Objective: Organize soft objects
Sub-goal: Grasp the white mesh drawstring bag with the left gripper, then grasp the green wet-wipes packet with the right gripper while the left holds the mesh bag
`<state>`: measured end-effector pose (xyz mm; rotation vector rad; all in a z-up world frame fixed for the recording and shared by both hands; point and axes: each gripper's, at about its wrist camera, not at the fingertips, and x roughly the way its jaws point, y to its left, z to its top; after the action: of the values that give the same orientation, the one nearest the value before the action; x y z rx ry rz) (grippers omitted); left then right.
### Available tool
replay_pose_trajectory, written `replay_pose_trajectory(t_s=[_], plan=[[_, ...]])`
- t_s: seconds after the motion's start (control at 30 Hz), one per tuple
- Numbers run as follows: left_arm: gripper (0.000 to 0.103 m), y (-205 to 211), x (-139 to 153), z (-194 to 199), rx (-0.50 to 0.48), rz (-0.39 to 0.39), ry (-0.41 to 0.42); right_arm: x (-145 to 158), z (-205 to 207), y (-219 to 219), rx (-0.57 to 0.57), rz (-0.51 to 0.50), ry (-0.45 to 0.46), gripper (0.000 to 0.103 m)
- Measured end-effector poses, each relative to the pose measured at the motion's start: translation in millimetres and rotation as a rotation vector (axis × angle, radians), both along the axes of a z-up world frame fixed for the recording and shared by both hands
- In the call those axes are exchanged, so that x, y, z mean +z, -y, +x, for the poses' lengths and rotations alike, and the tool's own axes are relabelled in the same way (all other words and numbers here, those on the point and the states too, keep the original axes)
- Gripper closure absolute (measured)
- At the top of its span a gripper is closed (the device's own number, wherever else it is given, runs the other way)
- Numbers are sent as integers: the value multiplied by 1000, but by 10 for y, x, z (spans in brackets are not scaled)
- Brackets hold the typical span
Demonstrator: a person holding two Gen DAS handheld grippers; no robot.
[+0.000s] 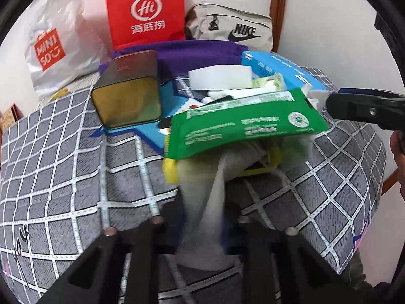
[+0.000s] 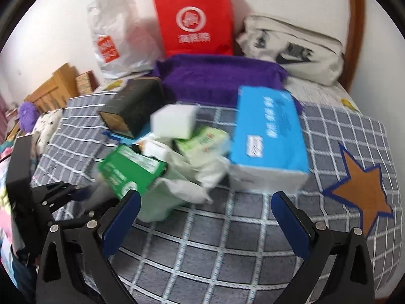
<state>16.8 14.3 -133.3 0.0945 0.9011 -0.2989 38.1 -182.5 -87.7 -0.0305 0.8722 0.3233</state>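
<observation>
My left gripper is shut on a pale grey cloth that runs from under a pile up into its jaws. On the pile lie a green wipes pack, a white box, a blue tissue pack and crumpled white plastic. My right gripper is open and empty, just in front of the pile; its fingers are blue-padded. The green pack, the blue tissue pack and a purple towel show in the right wrist view. The right gripper shows in the left wrist view.
A dark tin box lies left of the pile on the grey checked bedcover. A red paper bag, a white Miniso bag and a beige Nike pouch stand against the wall. The bed edge drops off at right.
</observation>
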Motion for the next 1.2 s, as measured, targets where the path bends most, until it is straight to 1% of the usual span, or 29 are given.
replay_pose_trajectory(t_s=[0.03, 0.1, 0.17, 0.23, 0.37, 0.47, 0.53, 0.6, 0.63, 0.7, 0.77, 0.83, 0.87, 0.93, 1.03, 1.2], plan=[[90, -46, 5, 7, 5, -15, -9, 34, 6, -58, 29, -2, 9, 1], [90, -143, 12, 15, 26, -33, -27, 79, 27, -161, 70, -16, 22, 1], [90, -200, 10, 14, 46, -23, -29, 118, 45, -265, 116, -24, 34, 1], [90, -243, 9, 8, 52, -29, -33, 142, 82, -378, 176, -27, 43, 1], [90, -365, 15, 4, 67, -68, -51, 134, 155, -660, 295, -94, 58, 1], [90, -375, 11, 10, 68, -77, -51, 87, 183, -852, 386, -140, 68, 1], [90, -374, 10, 13, 67, -79, -50, 14, 220, -976, 479, -157, 61, 1], [90, -392, 5, 12, 65, -93, -51, -80, 259, -1041, 507, -199, 45, 1], [90, -403, 5, 11, 63, -100, -52, -134, 287, -1064, 520, -224, 34, 3], [90, -435, 6, 18, 62, -121, -60, -210, 335, -1092, 532, -255, 9, 12], [90, -464, 0, 30, 64, -141, -68, -272, 362, -1089, 539, -285, -10, 37], [90, -463, -2, 35, 64, -149, -69, -277, 356, -1045, 528, -300, 6, 43], [90, -463, -3, 36, 65, -151, -69, -264, 342, -1011, 526, -289, 9, 47], [90, -456, -7, 33, 62, -145, -66, -204, 315, -906, 510, -254, 6, 51], [90, -452, -12, 29, 63, -140, -65, -129, 293, -778, 481, -221, 6, 52], [90, -443, -13, 31, 59, -131, -58, -59, 259, -526, 399, -178, -7, 52]])
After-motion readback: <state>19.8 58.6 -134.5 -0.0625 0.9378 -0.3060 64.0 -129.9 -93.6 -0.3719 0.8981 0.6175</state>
